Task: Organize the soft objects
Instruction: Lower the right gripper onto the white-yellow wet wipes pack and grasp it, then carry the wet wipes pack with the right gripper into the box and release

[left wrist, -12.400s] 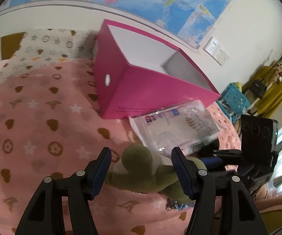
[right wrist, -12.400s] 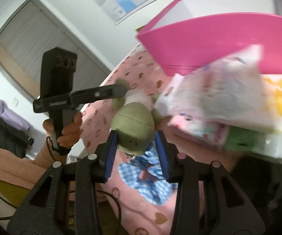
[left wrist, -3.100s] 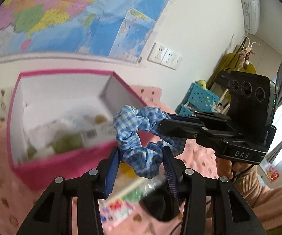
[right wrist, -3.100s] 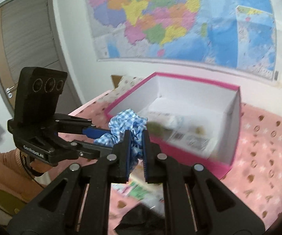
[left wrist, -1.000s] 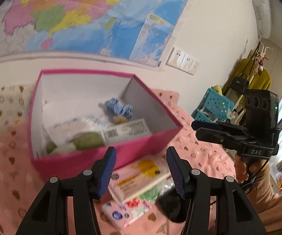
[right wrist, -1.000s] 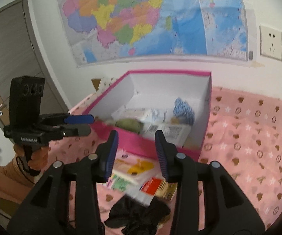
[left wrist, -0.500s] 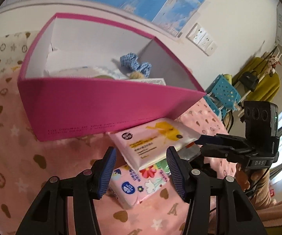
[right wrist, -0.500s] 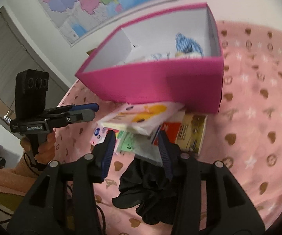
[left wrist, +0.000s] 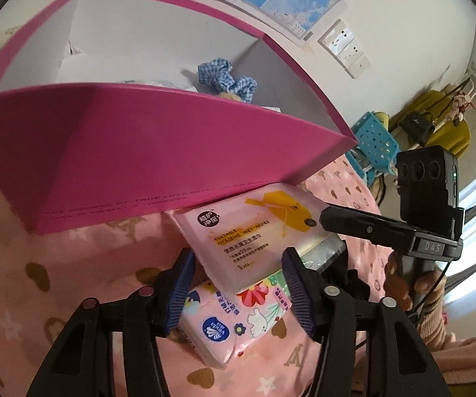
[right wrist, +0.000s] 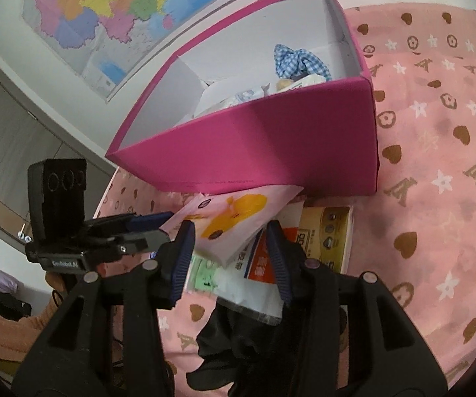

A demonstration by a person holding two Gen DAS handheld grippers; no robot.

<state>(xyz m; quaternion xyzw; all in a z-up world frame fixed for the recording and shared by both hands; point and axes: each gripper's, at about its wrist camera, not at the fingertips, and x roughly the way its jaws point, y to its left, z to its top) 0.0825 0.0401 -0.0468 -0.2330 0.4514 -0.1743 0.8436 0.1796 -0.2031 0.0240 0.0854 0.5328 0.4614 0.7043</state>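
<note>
A pink box (left wrist: 145,162) (right wrist: 271,145) stands on the pink bedspread. A blue checked scrunchie (left wrist: 226,79) (right wrist: 299,59) lies inside it on several packs. A pink wet-wipes pack (left wrist: 251,235) (right wrist: 234,221) leans on a pile in front of the box. My left gripper (left wrist: 238,278) is open, its fingers on either side of that pack's near end. My right gripper (right wrist: 229,258) is open over the pile, above a black scrunchie (right wrist: 238,347). A floral tissue pack (left wrist: 234,317) lies under the wipes.
A tan and orange tissue pack (right wrist: 320,238) and a clear bag (right wrist: 247,294) lie in the pile. A blue basket (left wrist: 375,142) stands beyond the bed. A wall map (right wrist: 115,6) hangs behind the box. The patterned bedspread (right wrist: 436,165) spreads to the right.
Both grippers have moved down and closer to the pile in front of the box. The left gripper's fingers now straddle the wipes pack. The scrunchie stays in the box.
</note>
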